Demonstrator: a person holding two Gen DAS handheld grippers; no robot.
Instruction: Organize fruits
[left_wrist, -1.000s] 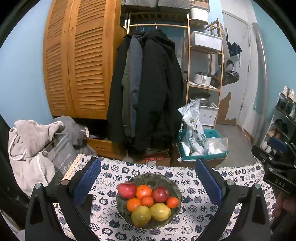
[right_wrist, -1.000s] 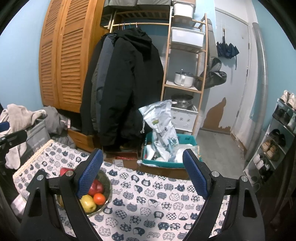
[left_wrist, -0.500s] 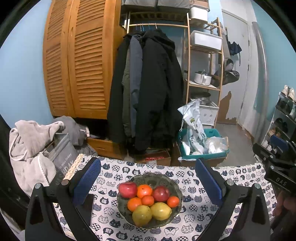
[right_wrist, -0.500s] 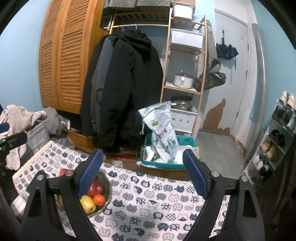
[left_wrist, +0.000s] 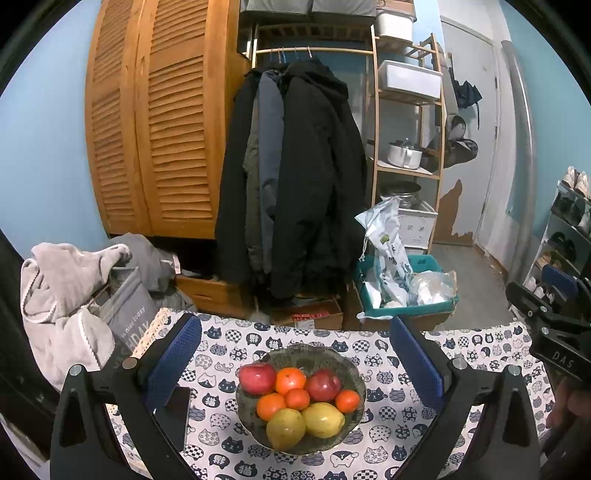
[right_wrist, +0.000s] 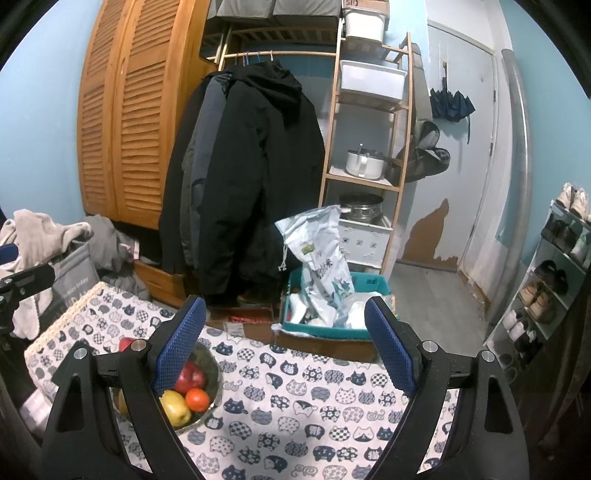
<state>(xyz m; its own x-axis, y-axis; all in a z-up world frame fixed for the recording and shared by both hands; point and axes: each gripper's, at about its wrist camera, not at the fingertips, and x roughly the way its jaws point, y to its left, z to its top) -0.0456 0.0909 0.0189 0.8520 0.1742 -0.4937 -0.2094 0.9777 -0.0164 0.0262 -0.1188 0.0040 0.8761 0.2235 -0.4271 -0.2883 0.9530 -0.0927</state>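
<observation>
**Fruit heaped in the bowl, both grippers empty above it**

The fruits (left_wrist: 300, 398) all lie together in the dark bowl (left_wrist: 354, 369) on the cat-print tabletop (left_wrist: 480, 354): two red apples at the back, four small oranges between and beside them, two yellow pears at the front. No fruit shows loose on the cloth.

The left gripper (left_wrist: 295, 354) hangs over the bowl, jaws wide and holding nothing. The right gripper (right_wrist: 284, 343) hovers over bare cloth just right of the bowl, jaws likewise wide and empty.

This fits either a gathered bowl or a pile waiting to be sorted; the pictures do not settle which. Any pick from here would do best on a top fruit, gripped across its middle, since the round pieces lean on one another and may roll.
</observation>
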